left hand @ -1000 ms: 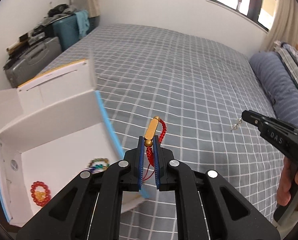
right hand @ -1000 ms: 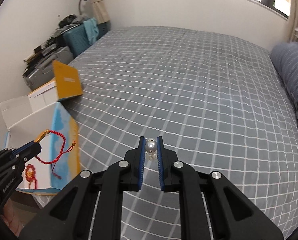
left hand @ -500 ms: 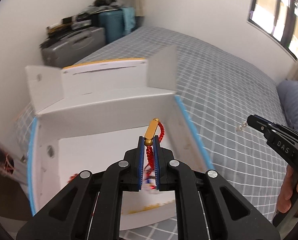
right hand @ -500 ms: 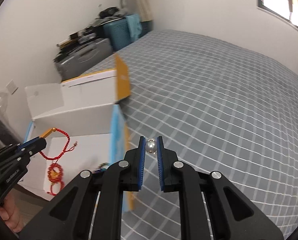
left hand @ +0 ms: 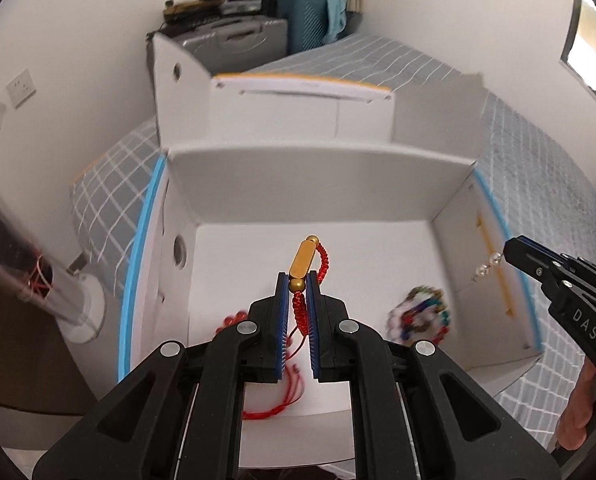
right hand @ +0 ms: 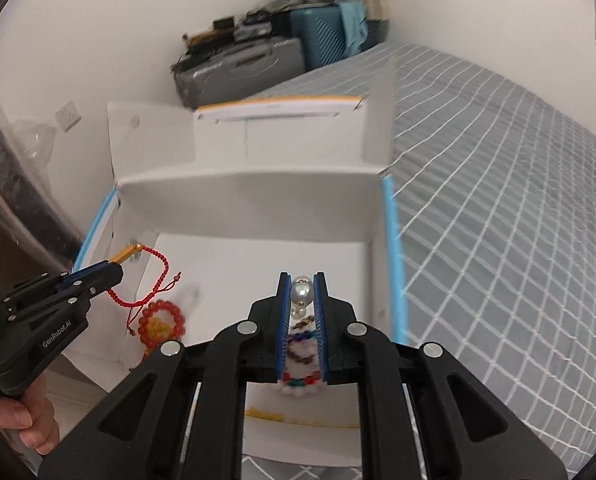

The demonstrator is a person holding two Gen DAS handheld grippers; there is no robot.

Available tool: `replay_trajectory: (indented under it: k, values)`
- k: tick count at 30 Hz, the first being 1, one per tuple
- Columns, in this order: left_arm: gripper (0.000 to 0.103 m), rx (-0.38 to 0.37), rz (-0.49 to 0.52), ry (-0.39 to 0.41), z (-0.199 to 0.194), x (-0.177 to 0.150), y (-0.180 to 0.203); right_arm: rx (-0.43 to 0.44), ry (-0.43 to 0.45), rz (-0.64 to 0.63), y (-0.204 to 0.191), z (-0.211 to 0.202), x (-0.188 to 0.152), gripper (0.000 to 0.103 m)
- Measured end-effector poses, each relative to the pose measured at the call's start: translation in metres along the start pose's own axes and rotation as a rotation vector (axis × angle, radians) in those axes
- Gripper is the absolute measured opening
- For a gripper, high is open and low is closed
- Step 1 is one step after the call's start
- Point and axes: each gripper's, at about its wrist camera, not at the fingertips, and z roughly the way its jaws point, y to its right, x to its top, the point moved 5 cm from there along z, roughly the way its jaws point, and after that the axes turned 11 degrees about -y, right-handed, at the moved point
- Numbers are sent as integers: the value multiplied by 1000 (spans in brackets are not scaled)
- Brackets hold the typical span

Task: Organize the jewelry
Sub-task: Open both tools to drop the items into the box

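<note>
My left gripper [left hand: 298,280] is shut on a red cord bracelet with a gold tube [left hand: 304,260], held above the inside of an open white cardboard box [left hand: 318,184]; the same bracelet [right hand: 153,276] shows at the left of the right wrist view. My right gripper [right hand: 301,280] is shut on a pearl earring [right hand: 301,294] over the same box [right hand: 249,200]. In the left wrist view the right gripper [left hand: 506,252] comes in from the right with small pearls [left hand: 488,264] at its tip. On the box floor lie a red bead bracelet [right hand: 161,322] and a multicoloured bead bracelet [left hand: 418,316].
The box stands at the edge of a bed with a grey checked cover [right hand: 498,200]. Suitcases [right hand: 241,68] and clutter are stacked by the far wall. A hand [right hand: 17,420] holds the left gripper's handle. Something yellow [right hand: 265,414] lies on the box floor near its front.
Both grippers have swung from over the bed cover to above the open box, each keeping hold of its piece. The box now fills the middle of both views.
</note>
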Motion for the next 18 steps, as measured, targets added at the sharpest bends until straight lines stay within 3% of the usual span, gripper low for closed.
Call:
replay_trajectory:
  k: [14,17,18]
  values:
    - [9,10,-3,-81,36,-11,-8,-21,-144,-6,-15,65,-21,11]
    - [14,11,-14,-75,36,-10,-10,-34,-146,-13,-17,67,-23,14]
    - [22,15,-16,-71,35,-11,-11,-32,-143,-12,-18,65,-24,24]
